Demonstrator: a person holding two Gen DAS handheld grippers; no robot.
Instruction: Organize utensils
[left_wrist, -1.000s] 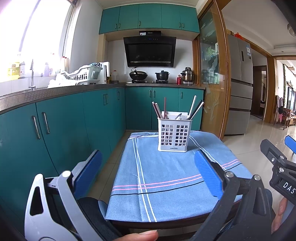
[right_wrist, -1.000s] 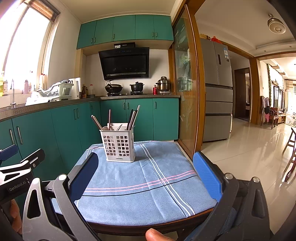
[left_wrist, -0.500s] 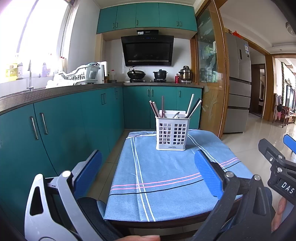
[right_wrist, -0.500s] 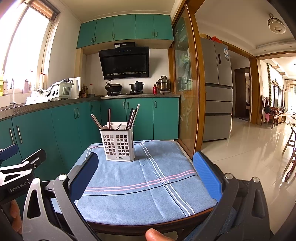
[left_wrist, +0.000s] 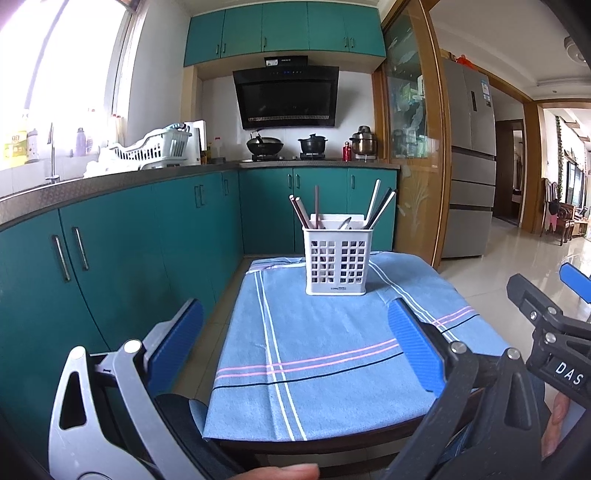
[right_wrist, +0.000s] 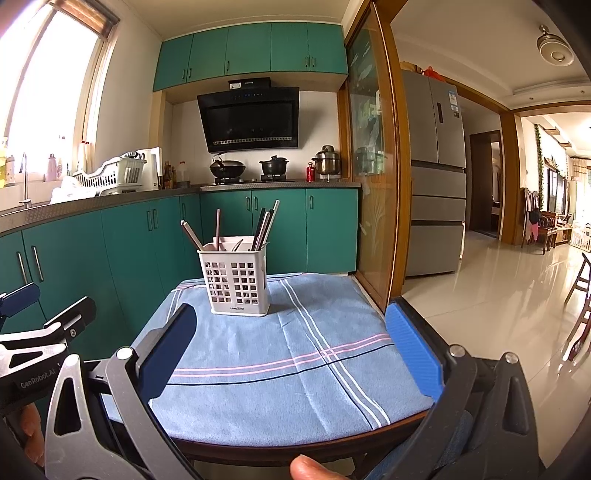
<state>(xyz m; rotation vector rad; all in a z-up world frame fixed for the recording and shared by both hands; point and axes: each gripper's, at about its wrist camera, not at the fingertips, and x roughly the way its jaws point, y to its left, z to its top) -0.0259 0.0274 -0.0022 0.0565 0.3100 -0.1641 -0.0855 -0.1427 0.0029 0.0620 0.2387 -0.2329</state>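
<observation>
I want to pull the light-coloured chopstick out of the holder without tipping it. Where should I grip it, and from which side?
Grip the light chopstick on its bare upper shaft, coming from above. It leans right out of the white holder, clear of the rim, so pinch across the shaft and draw it out along its tilt.

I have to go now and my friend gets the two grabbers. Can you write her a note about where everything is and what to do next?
Left gripper: open, empty, held over the near edge of the table.
Right gripper: open, empty, also at the near edge.
The white utensil holder stands upright at the far end of the blue cloth. Chopsticks and other utensils stick up out of it, leaning different ways.
Done: no utensil lies loose on the cloth, and neither gripper touches anything.
Left: probably sorting what is in the holder; from here its compartments cannot be made out.
</observation>
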